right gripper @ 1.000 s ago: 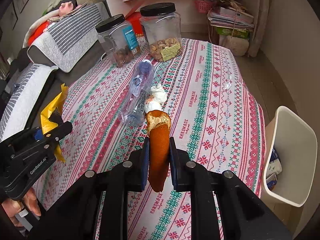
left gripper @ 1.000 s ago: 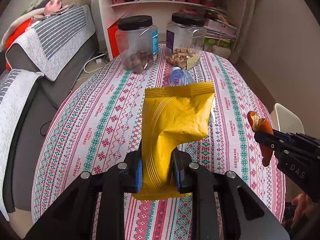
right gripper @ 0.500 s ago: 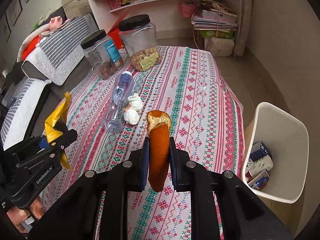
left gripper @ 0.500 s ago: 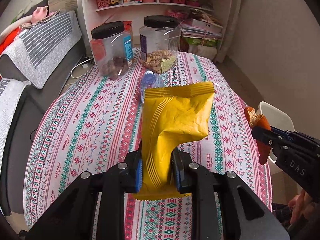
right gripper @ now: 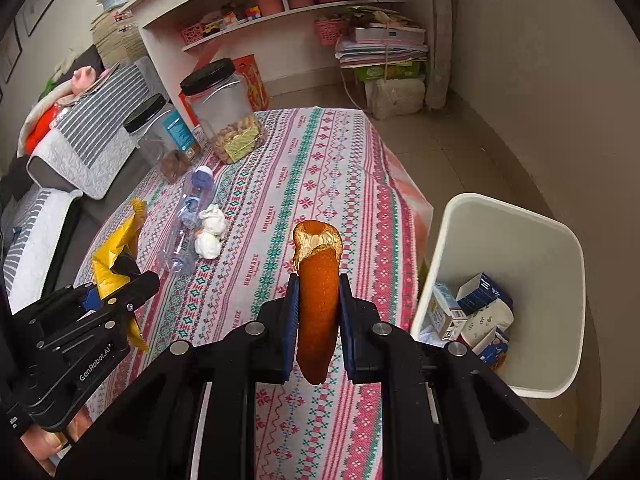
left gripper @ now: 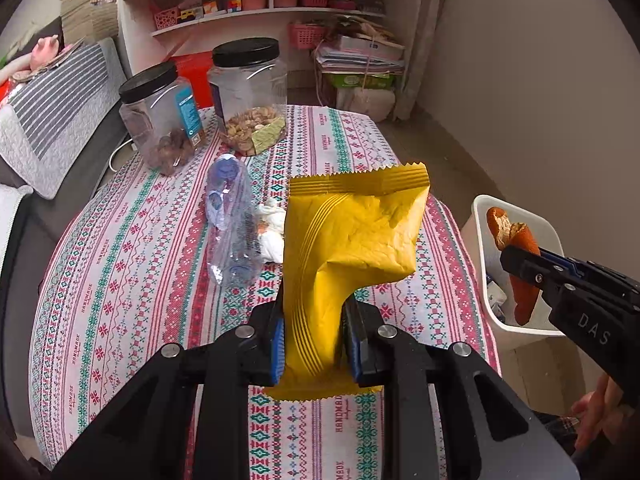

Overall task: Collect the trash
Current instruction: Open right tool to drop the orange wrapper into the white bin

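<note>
My left gripper (left gripper: 314, 340) is shut on a crumpled yellow snack wrapper (left gripper: 352, 248), held upright above the patterned tablecloth (left gripper: 120, 264). An orange bread stick (right gripper: 318, 300) with a bitten, torn top stands clamped in my right gripper (right gripper: 318, 328), which is shut on it. In the left wrist view that bread stick (left gripper: 516, 260) hangs over the white trash bin (left gripper: 480, 240). The bin (right gripper: 500, 240) stands on the floor beside the table's right edge, with cartons and a paper cup inside. A clear plastic bottle (left gripper: 232, 224) and white crumpled tissues (left gripper: 272, 232) lie on the table.
Two black-lidded clear jars (left gripper: 164, 116) (left gripper: 250, 92) stand at the table's far end. A grey sofa with striped quilts (left gripper: 52, 108) runs along the left side. White shelves (left gripper: 280, 4) and stacked papers line the back wall. A hand (left gripper: 596, 412) shows at lower right.
Both grippers have swung right with their loads. The trash bin has come into full view, and the bread stick now hangs above it in the left wrist view.
</note>
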Tool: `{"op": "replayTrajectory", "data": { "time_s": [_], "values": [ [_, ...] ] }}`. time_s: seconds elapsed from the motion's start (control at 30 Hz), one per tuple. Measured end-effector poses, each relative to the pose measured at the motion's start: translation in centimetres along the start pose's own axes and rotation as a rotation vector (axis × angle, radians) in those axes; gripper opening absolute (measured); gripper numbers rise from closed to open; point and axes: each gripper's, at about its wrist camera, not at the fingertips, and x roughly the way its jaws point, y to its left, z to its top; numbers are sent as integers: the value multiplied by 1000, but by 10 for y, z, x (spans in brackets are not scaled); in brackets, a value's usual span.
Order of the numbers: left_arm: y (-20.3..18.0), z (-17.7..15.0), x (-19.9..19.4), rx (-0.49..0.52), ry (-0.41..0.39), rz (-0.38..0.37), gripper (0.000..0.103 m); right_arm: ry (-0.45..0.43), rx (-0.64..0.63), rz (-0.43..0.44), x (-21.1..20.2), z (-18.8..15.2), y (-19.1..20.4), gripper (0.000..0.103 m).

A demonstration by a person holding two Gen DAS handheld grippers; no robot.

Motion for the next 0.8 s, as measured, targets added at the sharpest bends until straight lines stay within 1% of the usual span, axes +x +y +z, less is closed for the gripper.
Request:
{"op": "replayTrajectory", "data": {
  "time_s": [0.37,0.53,0.73,0.77,0.8],
  "values": [
    [-54,5,8,70,9,-41,24,-28,110,-75,-18,-3,-68,18],
    [-82,9,10,107,10,-59,24,-31,185,-114,-25,-7,-107,18],
    [-117,11,15,151,14,-85,24,-35,245,-152,-34,-13,-145,18],
    [-123,12,17,158,16,-90,24,-32,251,-155,-34,-14,-148,18],
    [-129,12,18,165,18,-95,24,-23,256,-157,-34,-15,-152,21]
  ]
}}
